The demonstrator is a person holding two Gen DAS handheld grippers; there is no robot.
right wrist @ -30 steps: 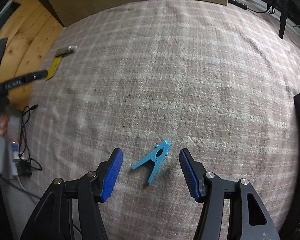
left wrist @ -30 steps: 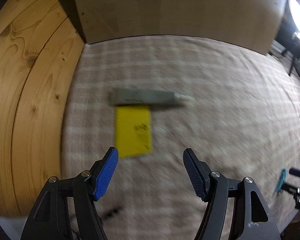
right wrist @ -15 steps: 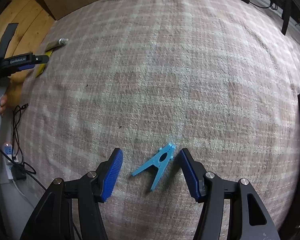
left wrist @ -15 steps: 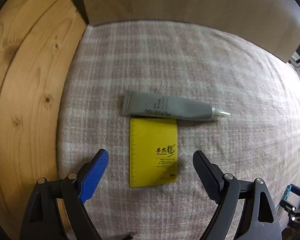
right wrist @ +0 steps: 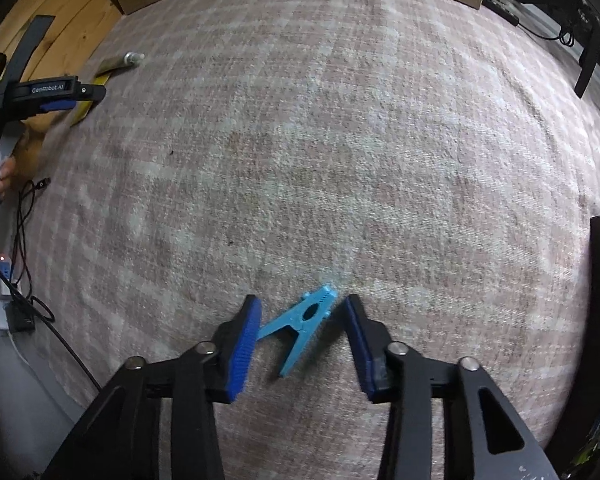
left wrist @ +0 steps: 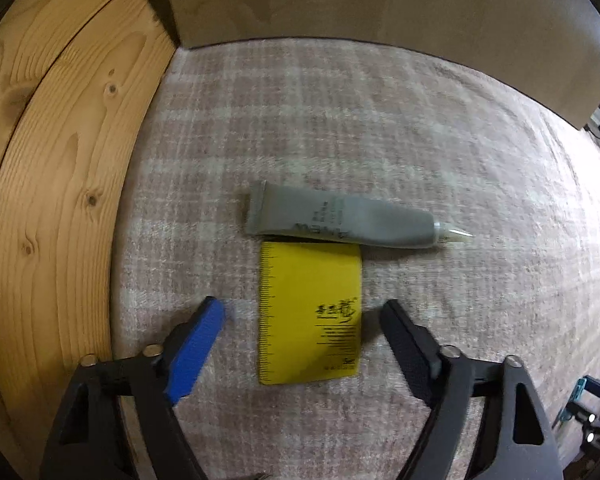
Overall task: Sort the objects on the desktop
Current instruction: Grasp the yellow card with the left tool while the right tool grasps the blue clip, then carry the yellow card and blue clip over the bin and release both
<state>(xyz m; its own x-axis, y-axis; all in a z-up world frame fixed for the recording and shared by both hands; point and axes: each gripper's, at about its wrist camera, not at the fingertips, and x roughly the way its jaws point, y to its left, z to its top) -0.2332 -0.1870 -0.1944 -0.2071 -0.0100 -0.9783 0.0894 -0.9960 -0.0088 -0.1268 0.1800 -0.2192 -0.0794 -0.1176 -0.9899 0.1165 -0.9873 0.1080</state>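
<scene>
A light, stiff blue clothespin [right wrist: 300, 328] lies mid-surface between the closing jaws of the right hand-held gripper [right wrist: 300, 334], not yet clamped; its pivot is judged the best hold. The left hand-held gripper [left wrist: 302, 334], also closing, straddles a thin yellow card [left wrist: 310, 312] near the surface's left edge.

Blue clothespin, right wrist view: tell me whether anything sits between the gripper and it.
Nothing visible does. The clothespin lies on the cloth between the closing right gripper's pads, one handle tip at the left pad; the other pad stands clear.
</scene>
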